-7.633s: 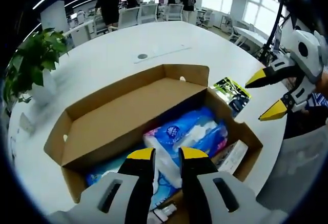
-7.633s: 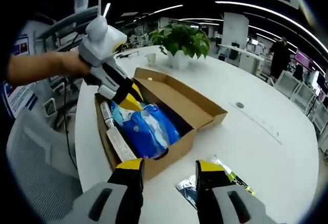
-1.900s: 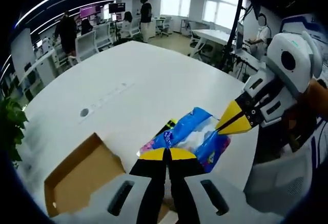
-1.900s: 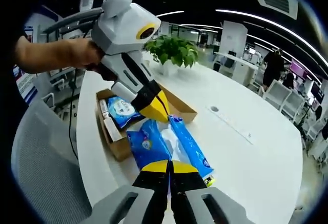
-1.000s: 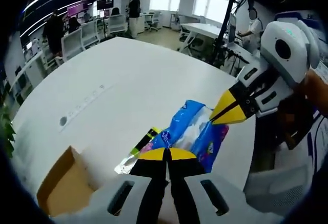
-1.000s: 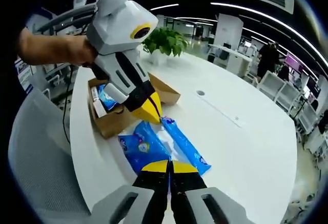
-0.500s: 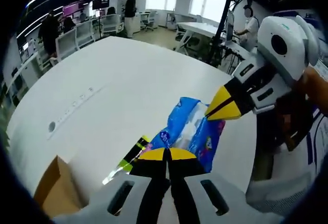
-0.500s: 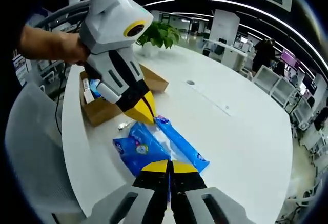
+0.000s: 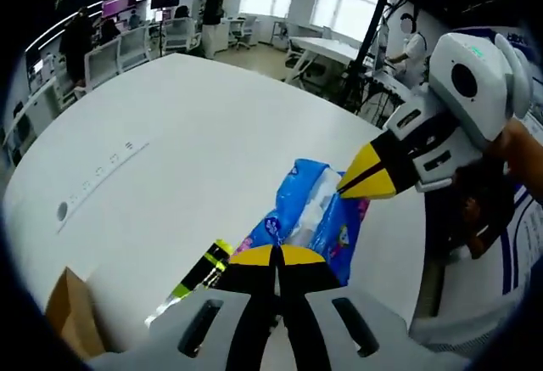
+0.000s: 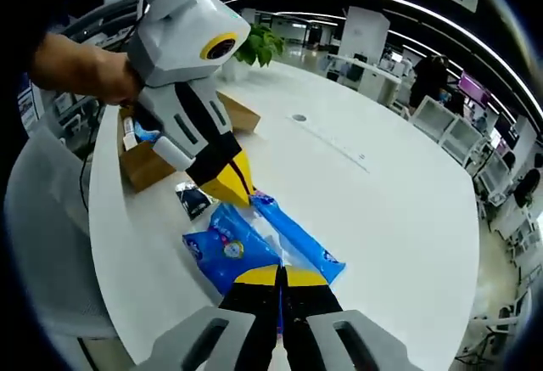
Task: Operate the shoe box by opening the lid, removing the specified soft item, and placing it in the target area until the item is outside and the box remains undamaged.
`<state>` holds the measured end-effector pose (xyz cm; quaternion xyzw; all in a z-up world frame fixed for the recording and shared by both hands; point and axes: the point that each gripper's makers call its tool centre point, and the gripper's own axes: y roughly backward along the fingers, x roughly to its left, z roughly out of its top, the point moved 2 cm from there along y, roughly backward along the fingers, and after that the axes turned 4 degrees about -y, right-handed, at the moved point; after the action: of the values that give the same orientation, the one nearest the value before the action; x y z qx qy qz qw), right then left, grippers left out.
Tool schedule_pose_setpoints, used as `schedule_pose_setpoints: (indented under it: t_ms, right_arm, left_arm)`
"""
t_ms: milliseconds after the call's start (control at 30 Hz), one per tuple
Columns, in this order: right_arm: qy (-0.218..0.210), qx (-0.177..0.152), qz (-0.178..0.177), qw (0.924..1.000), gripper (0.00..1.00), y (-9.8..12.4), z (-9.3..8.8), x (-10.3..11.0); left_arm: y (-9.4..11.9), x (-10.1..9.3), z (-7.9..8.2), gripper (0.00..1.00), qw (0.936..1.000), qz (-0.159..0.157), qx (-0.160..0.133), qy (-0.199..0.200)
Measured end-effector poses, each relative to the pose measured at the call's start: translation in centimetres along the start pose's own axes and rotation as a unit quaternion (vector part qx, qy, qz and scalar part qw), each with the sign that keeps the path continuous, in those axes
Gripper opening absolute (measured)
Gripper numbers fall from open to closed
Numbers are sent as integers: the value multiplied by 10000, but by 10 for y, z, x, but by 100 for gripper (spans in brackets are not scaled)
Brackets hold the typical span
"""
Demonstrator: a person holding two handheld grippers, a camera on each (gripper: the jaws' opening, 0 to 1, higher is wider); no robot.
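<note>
Blue tissue pack (image 10: 254, 239), low centre above the white surface (image 10: 373, 218), hangs pinched at opposite ends by left tool (image 10: 231, 186) and right tool (image 10: 281, 275); soft, light, slippery film, best gripped at seams.

Open-plan office: a large white meeting table (image 9: 178, 125) is occupying the foreground, while rows of desks and swivel chairs (image 9: 100, 64), standing people (image 9: 211, 13), wall screens (image 9: 119, 3), ceiling strip lights (image 10: 416, 16) and a potted plant (image 10: 259, 46) are filling the 12 o'clock background.

White table (image 10: 382, 210) carries shoe box (image 10: 148, 163), small packet (image 10: 192, 199)
</note>
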<state>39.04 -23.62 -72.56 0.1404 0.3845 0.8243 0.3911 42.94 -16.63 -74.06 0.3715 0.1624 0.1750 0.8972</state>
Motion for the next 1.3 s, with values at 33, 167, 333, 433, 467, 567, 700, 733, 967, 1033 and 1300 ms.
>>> schedule_pose_setpoints:
  t_ms: [33,167,333,433,467,567,700,733,967,1033,1300]
  right_arm:
    - [-1,10,-9,10000,0,0,-1,-1]
    - [-40,61,-53,10000,0,-3,-9,-7]
    - [-105,66,-102,9999,0,-8,-16,-12]
    - [-107,121,-191,9997,0,-12,-22,-17]
    - [-105,123,-212,9996,0,-13,-23,-19]
    - [-72,161,-268,9995,0,-15,-26,-23]
    - [-52,173,-295,9994,0,-19,-31,-26]
    - [-65,174,-302,9994,0,-20,-32,-26]
    - [-90,203,-395,9990,0,-28,-38,-32]
    - [-103,236,-394,9989,0,-29,-41,-34]
    - [-187,229,-388,9988,0,-29,-44,-32]
  left_arm:
    - [-1,0,0,0,10000,-13,-6,-5]
    - [-11,0,0,0,9997,-114,-47,208]
    - [-19,-4,-4,0,9996,-153,-51,239]
    - [-23,-5,-4,0,9995,-183,-69,229]
    - [-25,-5,-4,0,9995,-195,-73,250]
    - [-32,-5,-4,0,9993,-232,-59,286]
    - [-39,-4,-6,0,9994,-268,-24,238]
    - [-40,-4,-6,0,9993,-273,-27,240]
    - [-50,-1,-7,0,9990,-344,-22,302]
    - [-51,-1,-7,0,9989,-357,-13,315]
    - [-56,-1,-8,0,9990,-374,43,220]
